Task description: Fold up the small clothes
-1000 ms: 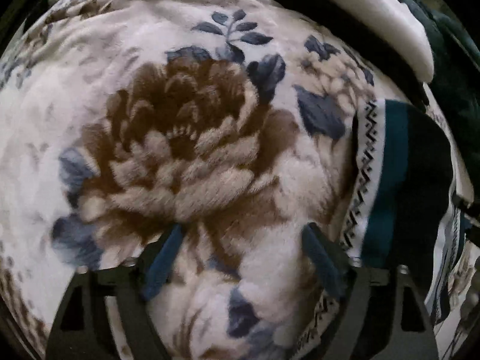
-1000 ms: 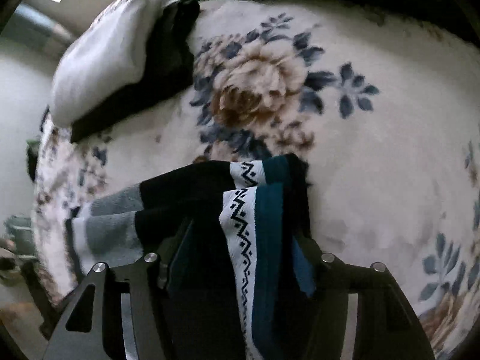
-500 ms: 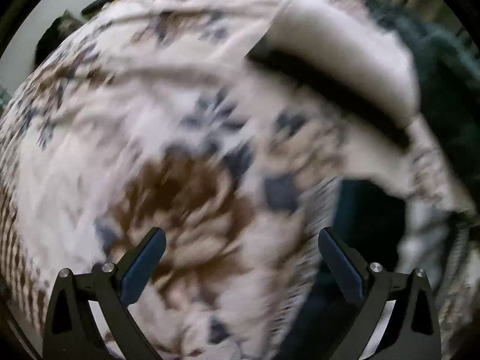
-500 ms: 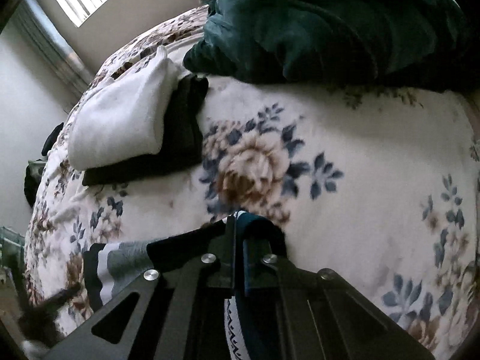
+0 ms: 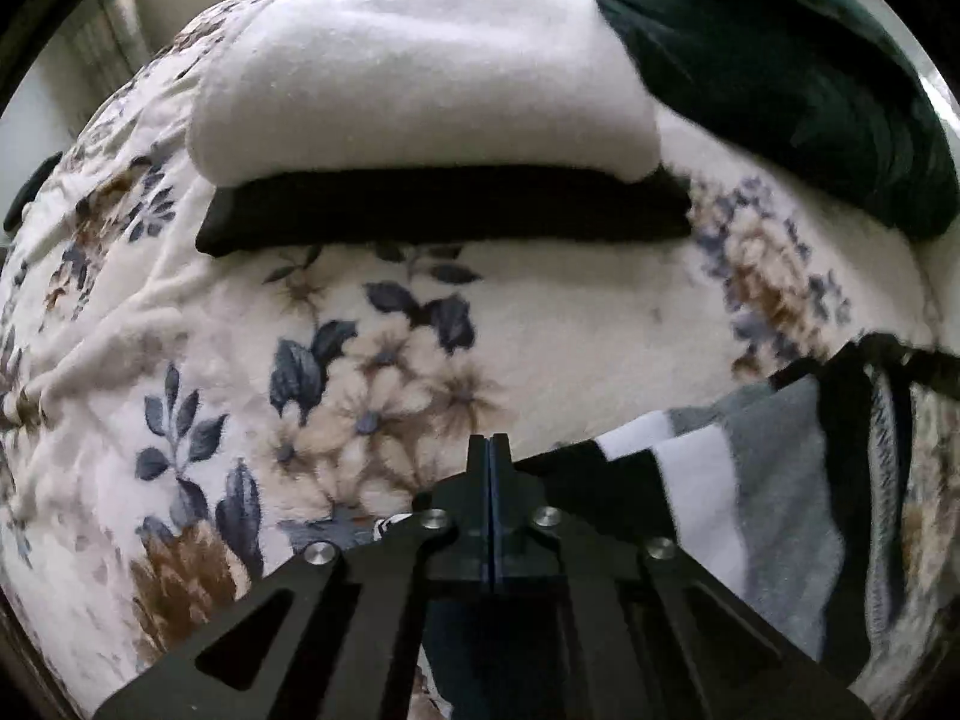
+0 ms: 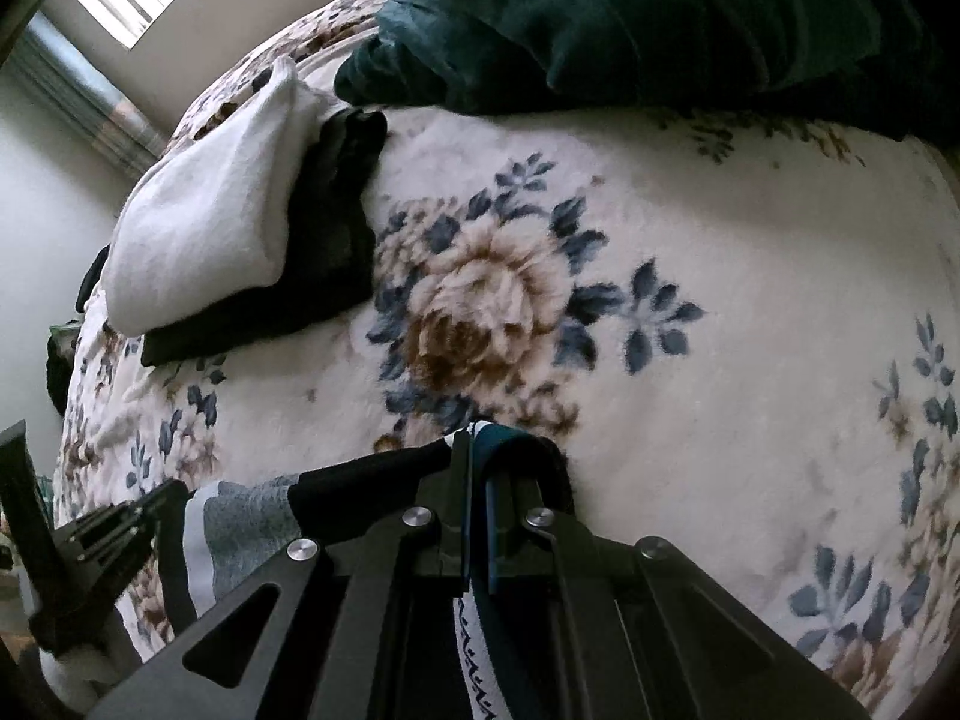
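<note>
With both the left gripper (image 5: 491,450) and right gripper (image 6: 477,450) clamped on the sock (image 6: 252,525), lift evenly, keeping its edge taut between them.

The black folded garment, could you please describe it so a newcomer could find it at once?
Start at the floral blanket covering the bed, then look below the dark green bedding. There sits a small stack: the black folded garment is the bottom layer, under the white one.

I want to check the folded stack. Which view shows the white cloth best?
The left wrist view: the white cloth lies broad and central atop the black cloth. The right wrist view shows it smaller, aslant at the upper left.
</note>
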